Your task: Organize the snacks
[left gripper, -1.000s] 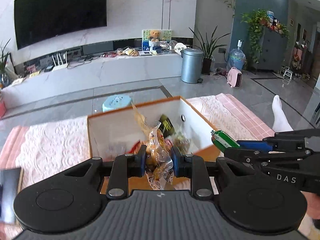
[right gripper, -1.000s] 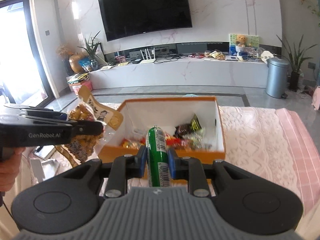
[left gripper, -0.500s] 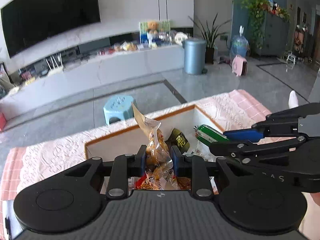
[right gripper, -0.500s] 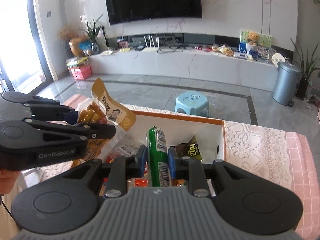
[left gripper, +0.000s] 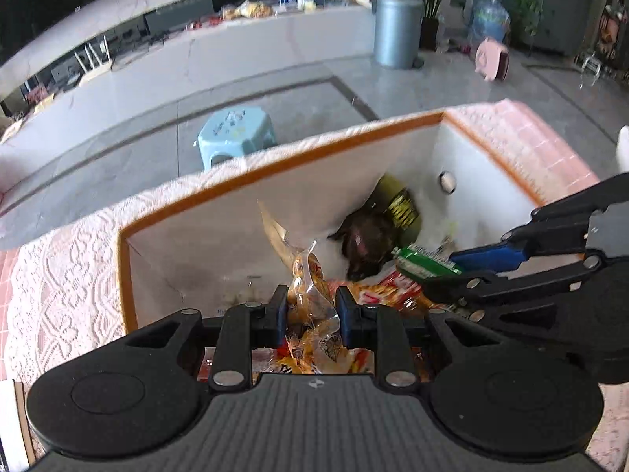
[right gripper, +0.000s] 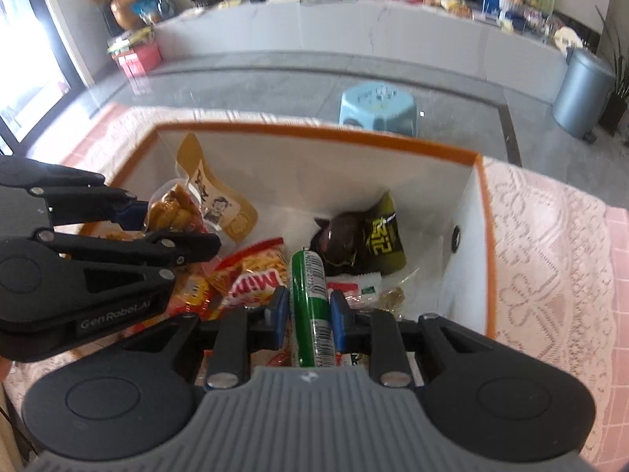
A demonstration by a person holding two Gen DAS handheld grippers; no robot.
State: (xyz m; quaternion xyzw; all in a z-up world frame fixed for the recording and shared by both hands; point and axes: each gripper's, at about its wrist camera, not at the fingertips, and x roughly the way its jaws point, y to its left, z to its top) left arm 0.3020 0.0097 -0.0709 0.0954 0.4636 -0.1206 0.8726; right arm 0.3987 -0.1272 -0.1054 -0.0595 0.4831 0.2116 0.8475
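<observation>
An orange-rimmed white box (left gripper: 275, 161) (right gripper: 314, 133) sits on a pink lace cloth and holds several snack packs. My left gripper (left gripper: 308, 308) is shut on a clear bag of golden snacks (left gripper: 308, 275) and holds it inside the box's left part; it also shows in the right wrist view (right gripper: 177, 206). My right gripper (right gripper: 308, 314) is shut on a green tube (right gripper: 312, 303) over the box's middle; the tube also shows in the left wrist view (left gripper: 422, 265). A dark pack (right gripper: 377, 236) and a red pack (right gripper: 255, 279) lie in the box.
The lace cloth (right gripper: 542, 259) covers the table around the box. A light blue stool (left gripper: 236, 133) stands on the floor beyond the table. A grey bin (left gripper: 397, 29) stands by the long white TV bench.
Both grippers have moved forward and tilted down over the box, carrying their snacks from above the rim into it. The box fills more of both views.
</observation>
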